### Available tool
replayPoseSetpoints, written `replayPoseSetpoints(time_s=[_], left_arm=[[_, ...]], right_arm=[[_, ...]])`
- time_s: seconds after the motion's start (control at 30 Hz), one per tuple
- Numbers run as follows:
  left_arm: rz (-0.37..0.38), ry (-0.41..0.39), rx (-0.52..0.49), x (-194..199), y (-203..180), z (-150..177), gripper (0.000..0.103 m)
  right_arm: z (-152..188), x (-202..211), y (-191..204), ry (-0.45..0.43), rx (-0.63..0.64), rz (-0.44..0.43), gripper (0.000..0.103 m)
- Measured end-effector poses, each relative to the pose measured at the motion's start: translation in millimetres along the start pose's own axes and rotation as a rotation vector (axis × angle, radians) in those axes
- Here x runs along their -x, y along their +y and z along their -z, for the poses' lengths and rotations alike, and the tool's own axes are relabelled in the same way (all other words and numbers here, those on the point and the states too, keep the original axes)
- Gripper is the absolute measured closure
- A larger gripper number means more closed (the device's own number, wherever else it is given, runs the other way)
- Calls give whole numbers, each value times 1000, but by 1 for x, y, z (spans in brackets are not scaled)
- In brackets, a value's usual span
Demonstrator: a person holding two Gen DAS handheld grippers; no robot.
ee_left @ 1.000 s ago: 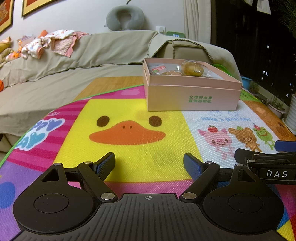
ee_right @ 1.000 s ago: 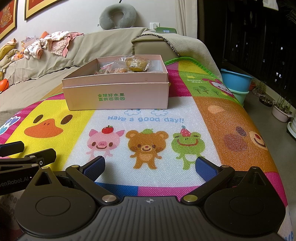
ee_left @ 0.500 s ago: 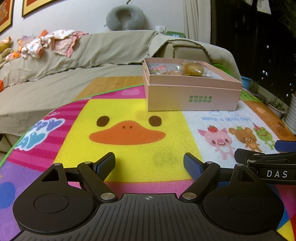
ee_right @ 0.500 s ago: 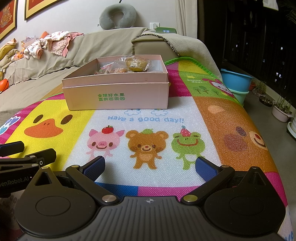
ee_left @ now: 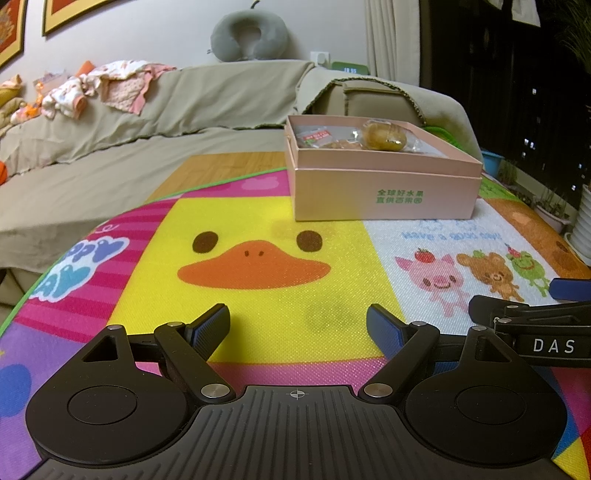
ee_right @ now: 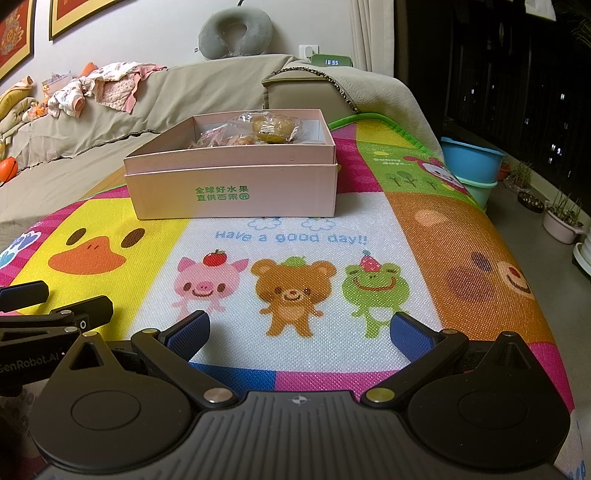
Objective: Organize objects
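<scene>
Here, nearest me, my left claw (ee_left: 297,325) rests low over the near edge of the cartoon play mat (ee_left: 258,206), its blue pads spread wide with nothing between them, just above the yellow duck panel. My right claw (ee_right: 299,332) sits beside it at the same near edge, equally wide apart and empty, over the pig, bear and frog drawing. Each claw shows at the margin of the other's view, so they lie close side by side.

Further on, toward the far edge of the mat, stands the pink cardboard box (ee_right: 236,192) with green printing on its front wall. It is open at the top. Inside lie several clear-wrapped snacks, among them a round golden pastry (ee_right: 275,129) heaped toward the back right and a packet with a red label (ee_left: 314,134) toward the back left. No loose item is visible on the mat, so I judge the sorting is either done or must start inside the box.

Beyond it are the covered sofa (ee_left: 166,110) and a grey neck pillow (ee_right: 236,33).

The risk, as I see it: the box looks light and the wrappers slippery. A pad nudging the front wall could shove the box toward the far edge, and a pinch on loose film alone could let a snack drop.
</scene>
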State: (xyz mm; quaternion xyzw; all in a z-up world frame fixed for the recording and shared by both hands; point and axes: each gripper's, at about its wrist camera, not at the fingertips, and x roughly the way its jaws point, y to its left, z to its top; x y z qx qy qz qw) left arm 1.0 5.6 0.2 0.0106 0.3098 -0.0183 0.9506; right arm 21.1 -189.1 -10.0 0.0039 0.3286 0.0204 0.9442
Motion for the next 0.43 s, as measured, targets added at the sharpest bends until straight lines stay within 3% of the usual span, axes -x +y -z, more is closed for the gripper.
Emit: replayPoseSetpoints(time_s=[0.43], left_arm=[[10, 0, 7, -1, 1, -1, 16]], right_arm=[[0, 0, 0, 0, 0, 0, 0]])
